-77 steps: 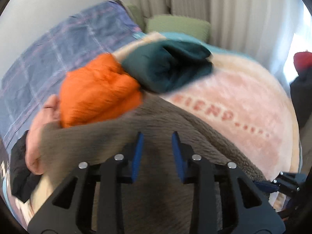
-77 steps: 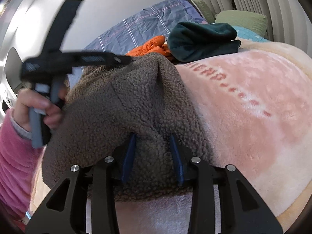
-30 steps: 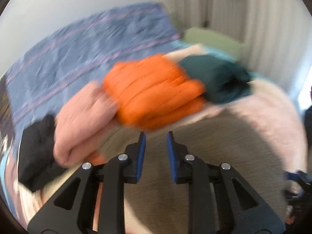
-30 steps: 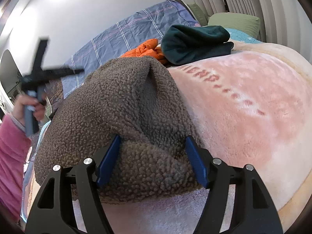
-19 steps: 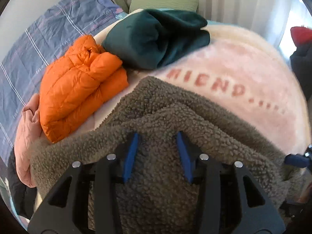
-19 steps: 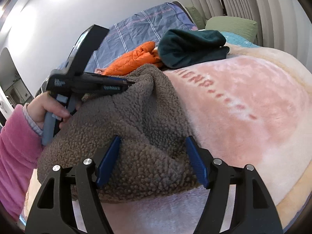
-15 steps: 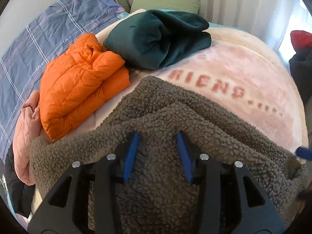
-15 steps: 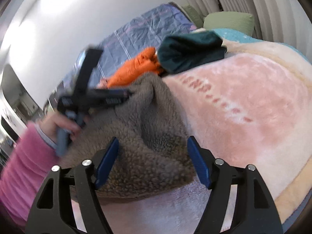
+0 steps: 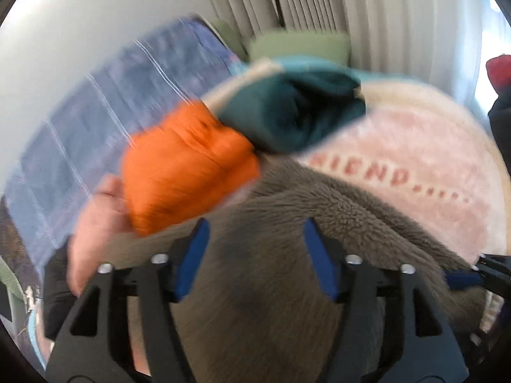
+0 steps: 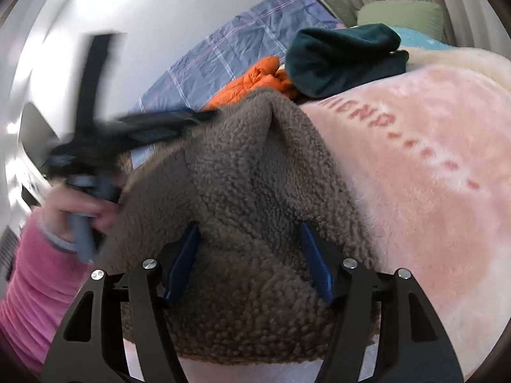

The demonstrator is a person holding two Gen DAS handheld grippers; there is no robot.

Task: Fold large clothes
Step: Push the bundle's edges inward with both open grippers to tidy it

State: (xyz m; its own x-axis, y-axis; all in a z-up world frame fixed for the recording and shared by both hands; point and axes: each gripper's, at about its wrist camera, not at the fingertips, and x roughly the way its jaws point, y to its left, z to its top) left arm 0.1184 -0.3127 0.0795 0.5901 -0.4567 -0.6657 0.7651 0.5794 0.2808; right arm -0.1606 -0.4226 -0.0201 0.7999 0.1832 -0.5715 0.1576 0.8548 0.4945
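Opening, the left gripper [image 9: 255,255] is released over the brown fleece [image 10: 249,223]; the right gripper [image 10: 249,261] is spread, grasping nothing, letting the fold settle.

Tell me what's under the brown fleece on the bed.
The brown fleece lies on the pink blanket, which shows beside it. Whatever lies beneath the fleece's middle is covered and cannot be seen.

A plain white wall [image 10: 166,9] is running along the far side of the bed, catching soft glare. Pale pleated curtains [image 9: 367,9] are hanging behind the headboard end, and daylight is coming in at the right edge through a window [image 9: 485,73]. Green pillows [image 10: 402,14] are leaning against the curtains.
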